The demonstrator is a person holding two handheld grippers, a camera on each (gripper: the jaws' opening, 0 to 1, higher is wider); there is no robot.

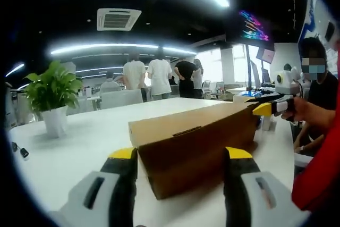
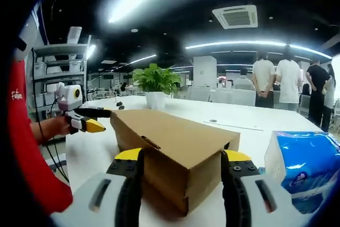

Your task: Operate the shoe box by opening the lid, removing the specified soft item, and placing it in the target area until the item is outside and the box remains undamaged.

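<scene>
The closed brown corrugated-cardboard shoe box (image 1: 196, 142) lies lengthwise on the white tabletop (image 1: 79, 152), its lid still down along the slotted top edge. Each end of it sits between a pair of yellow-tipped jaws: the left gripper (image 1: 180, 155) straddles one end, the right gripper (image 2: 181, 158) the other. Both pairs are spread about as wide as the box, and whether the pads actually press the cardboard cannot be told.

The chief risk, as it looks from here, is crushing. If either pair closes hard on an end panel, the thin wall could buckle or crease, and the box must stay undamaged. A one-sided push could also slide the light box across the smooth tabletop, toward the blue plastic-wrapped tissue pack (image 2: 305, 163) just beside it. Prying the lid by its tuck slot could tear the flap.

Counted: one box, two grippers, one tissue pack, one green potted plant in a white pot (image 1: 52, 99), and several people standing well back.
</scene>
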